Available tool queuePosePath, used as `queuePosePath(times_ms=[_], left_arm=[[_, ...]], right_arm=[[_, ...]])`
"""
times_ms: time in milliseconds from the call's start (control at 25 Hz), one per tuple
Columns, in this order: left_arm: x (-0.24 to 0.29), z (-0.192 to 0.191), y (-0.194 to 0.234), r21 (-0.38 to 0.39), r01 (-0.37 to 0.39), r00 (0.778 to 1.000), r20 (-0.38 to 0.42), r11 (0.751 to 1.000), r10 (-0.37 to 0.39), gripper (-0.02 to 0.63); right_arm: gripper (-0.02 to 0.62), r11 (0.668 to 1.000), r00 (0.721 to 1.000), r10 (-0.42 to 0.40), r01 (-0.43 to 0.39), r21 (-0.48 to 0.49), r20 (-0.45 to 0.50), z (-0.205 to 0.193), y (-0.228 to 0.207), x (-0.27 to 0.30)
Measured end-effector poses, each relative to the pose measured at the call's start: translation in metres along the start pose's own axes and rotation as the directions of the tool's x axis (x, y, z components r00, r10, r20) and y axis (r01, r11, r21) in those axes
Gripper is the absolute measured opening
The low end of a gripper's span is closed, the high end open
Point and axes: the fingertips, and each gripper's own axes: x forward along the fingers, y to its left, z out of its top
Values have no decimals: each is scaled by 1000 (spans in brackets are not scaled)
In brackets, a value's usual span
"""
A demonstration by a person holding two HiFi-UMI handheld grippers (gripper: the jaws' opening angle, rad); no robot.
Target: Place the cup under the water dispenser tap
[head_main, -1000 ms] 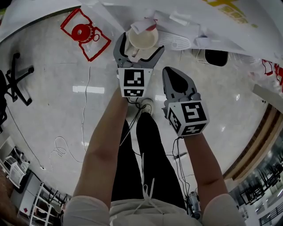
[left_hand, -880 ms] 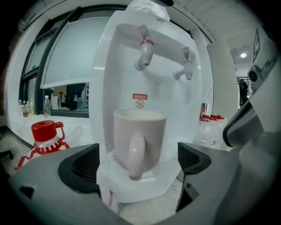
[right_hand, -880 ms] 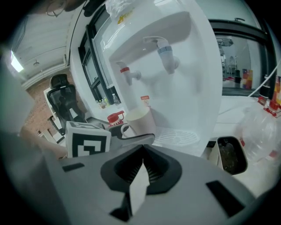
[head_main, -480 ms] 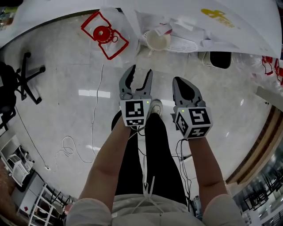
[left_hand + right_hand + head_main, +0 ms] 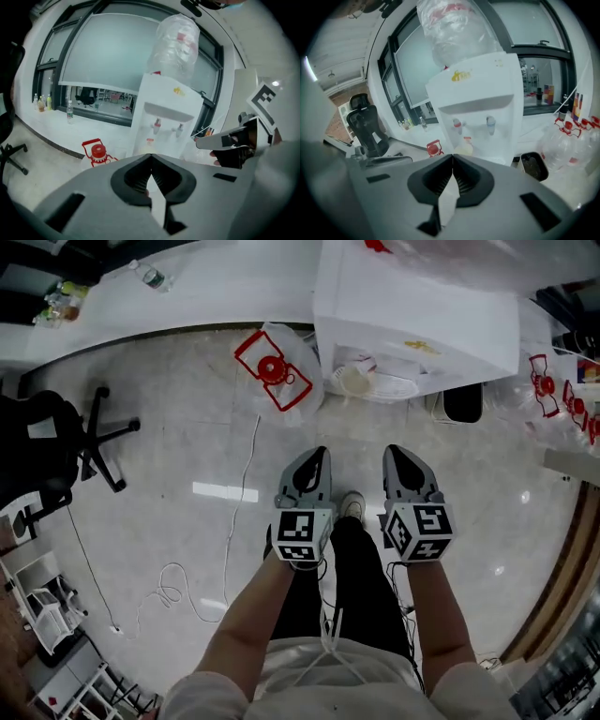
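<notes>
Cup (image 5: 354, 381) stood in the water dispenser (image 5: 422, 329) recess, upper centre. Left gripper (image 5: 317, 457) and right gripper (image 5: 397, 456), mid-frame: jaws closed, empty, well apart from cup.

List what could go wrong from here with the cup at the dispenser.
1. The cream-coloured round cup stands roughly below the red tap of the white water dispenser. If it is off-centre, water may miss it or tip it.
2. The thin white cable trails across the floor beside the person's legs and could trip them as they step.
</notes>
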Motion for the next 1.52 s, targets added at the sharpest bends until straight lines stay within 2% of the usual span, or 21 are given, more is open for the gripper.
queuePosePath(times_ms=[120,240,360,480,640,760,920,1200,1440,1520], left_arm=[[-33,43,-9,70,-4,999,45,998,1,18],[-59,94,-23,136,3,996,86,991,-15,18],[-83,147,-39,157,10,992,125,988,-30,18],[-111,191,-63,137,41,985,161,990,-63,18],[-145,242,-97,180,76,963,242,981,-119,18],[-169,279,-109,204,45,936,332,978,-113,20],[-196,322,-122,223,25,904,411,974,-117,20],[-230,377,-137,264,0,833,534,964,-146,20],[-233,389,-148,277,22,831,529,961,-172,20],[-230,388,-151,280,32,836,519,960,-179,20]], right_arm=[[26,1000,999,-4,4,-20,35,32,16,-26],[26,996,997,6,1,-86,76,71,32,-55],[26,992,992,15,2,-129,129,112,45,-86],[26,988,983,26,1,-152,180,147,57,-123],[26,987,958,75,-32,-158,278,192,77,-171],[26,986,927,88,-30,-163,364,221,86,-205],[26,979,904,92,-5,-206,416,247,92,-234],[25,971,854,84,47,-236,514,284,95,-267],[25,966,821,48,106,-234,569,297,92,-285],[25,964,821,45,115,-241,570,299,90,-286]])
